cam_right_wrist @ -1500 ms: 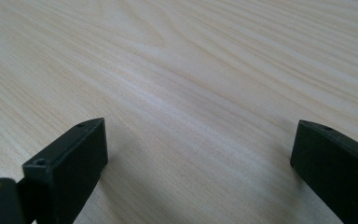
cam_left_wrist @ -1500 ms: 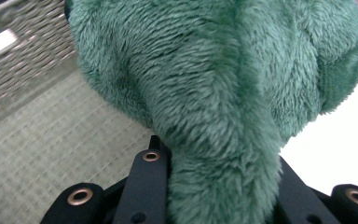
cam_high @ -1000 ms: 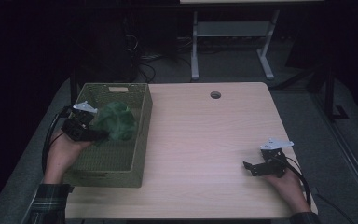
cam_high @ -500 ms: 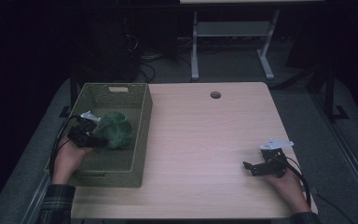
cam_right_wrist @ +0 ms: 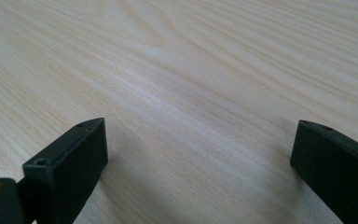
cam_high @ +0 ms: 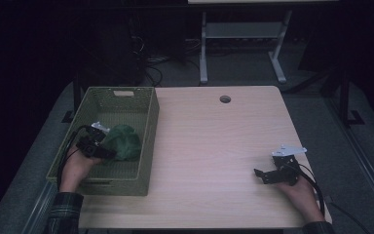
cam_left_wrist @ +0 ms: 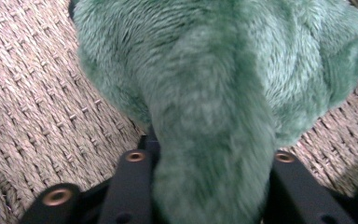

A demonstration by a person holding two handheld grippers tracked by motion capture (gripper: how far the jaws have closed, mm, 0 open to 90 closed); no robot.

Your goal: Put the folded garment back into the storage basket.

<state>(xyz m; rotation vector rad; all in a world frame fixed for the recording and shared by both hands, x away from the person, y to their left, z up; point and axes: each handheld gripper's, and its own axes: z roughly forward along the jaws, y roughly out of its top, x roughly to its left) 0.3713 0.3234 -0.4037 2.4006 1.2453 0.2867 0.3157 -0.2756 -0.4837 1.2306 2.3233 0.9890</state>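
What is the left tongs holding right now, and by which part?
The left tongs have a limb-like part of the green plush between the jaws, which have just been opening; the plush rests in the basket. A firm hold cannot be told.

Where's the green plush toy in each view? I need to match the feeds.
High view: green plush toy lies inside the green basket, at the table's left.
Left gripper view: green plush toy spans the centre, one part between the jaws.
Right gripper view: not in it.
Shared landmark: the basket's woven floor.
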